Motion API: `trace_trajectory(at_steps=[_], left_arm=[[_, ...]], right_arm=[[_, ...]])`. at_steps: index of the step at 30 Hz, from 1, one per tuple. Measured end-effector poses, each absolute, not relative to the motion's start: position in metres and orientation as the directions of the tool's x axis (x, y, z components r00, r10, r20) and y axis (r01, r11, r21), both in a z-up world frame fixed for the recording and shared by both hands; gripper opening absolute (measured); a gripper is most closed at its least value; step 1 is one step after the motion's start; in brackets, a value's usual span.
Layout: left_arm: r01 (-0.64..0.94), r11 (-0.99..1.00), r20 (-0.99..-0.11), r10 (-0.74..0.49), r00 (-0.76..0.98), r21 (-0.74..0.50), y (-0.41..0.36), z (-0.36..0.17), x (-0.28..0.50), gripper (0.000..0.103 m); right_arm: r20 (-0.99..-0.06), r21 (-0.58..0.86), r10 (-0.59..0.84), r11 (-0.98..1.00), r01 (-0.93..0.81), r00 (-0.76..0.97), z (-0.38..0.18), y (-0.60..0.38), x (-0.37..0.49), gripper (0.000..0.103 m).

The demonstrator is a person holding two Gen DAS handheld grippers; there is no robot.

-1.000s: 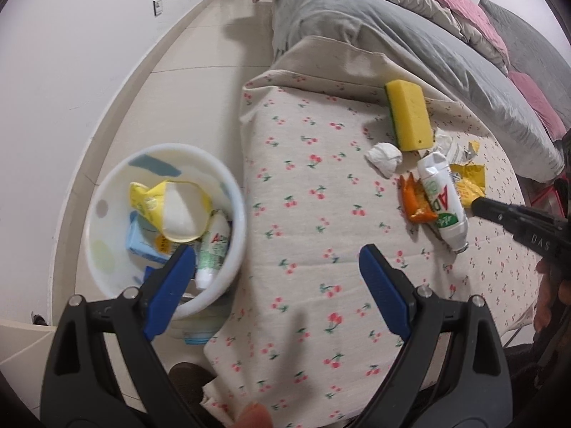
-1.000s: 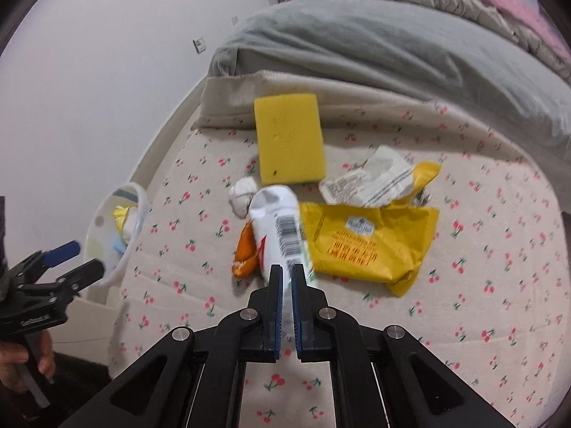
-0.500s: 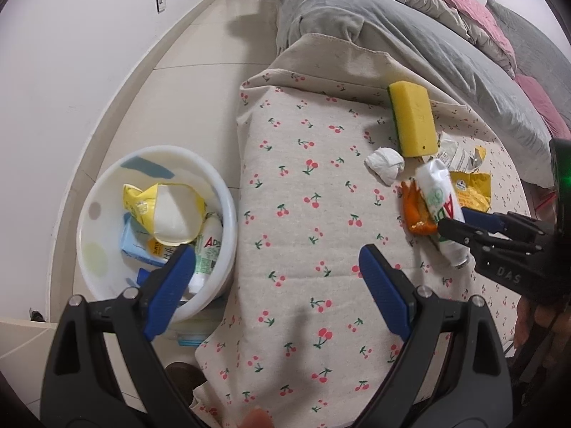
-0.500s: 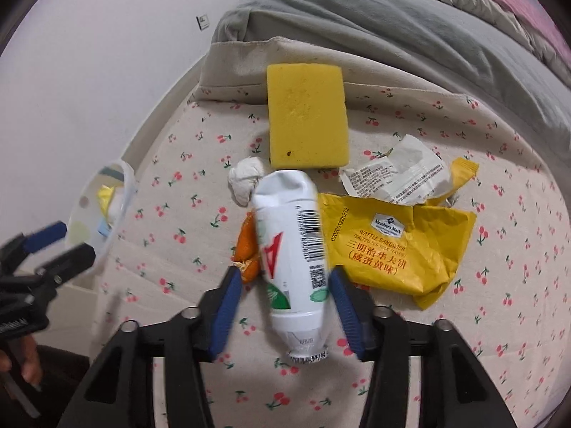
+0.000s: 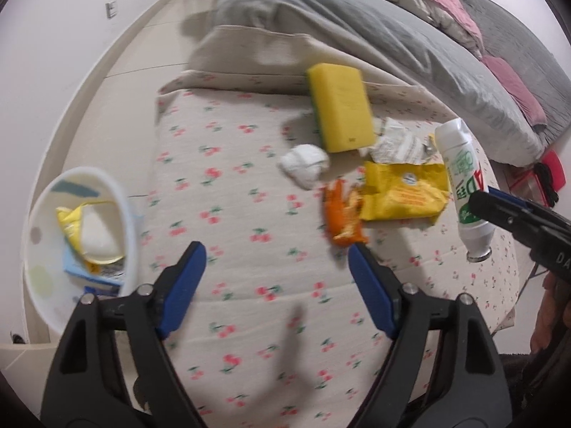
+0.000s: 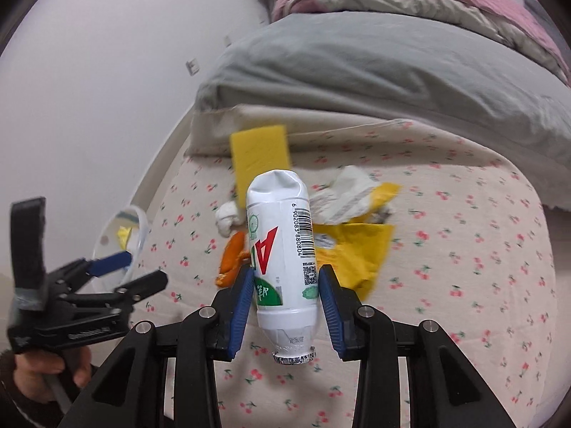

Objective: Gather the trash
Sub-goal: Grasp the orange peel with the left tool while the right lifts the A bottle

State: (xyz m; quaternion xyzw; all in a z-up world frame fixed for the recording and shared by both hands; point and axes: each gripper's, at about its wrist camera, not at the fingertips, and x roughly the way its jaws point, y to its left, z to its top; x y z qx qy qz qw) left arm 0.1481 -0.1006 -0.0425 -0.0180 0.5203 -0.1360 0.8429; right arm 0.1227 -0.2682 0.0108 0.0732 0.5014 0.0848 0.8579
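White crumpled plastic bottle clamped in right gripper; left gripper spread wide, empty.

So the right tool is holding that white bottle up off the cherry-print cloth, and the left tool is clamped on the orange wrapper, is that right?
Not quite. The right tool does hold the white bottle off the cloth, but the left tool is open and holds nothing. The left wrist view shows the orange wrapper lying on the cloth ahead of its tips.

Our left claw hangs spread over the cherry-print bed; orange wrapper just ahead of its right finger, white basin left of it.
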Motion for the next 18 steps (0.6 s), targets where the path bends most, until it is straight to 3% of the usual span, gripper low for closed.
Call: trace_trajectory(at_steps=[6,18], left_arm=[[0.258,0.95,-0.873,-0.27,0.406,-0.174,-0.131,-0.05,0.152,0.062],[0.307,0.94,-0.881,-0.266,0.392,-0.147,-0.165,-0.069,0.159,0.048]], right_arm=[[-0.848,0.226,0.201,0.974,-0.008,0.49,0.014,-0.299,0.116,0.038],[-0.865,0.218,0.166,0.974,0.058,0.473,0.004,-0.329,0.104,0.038]])
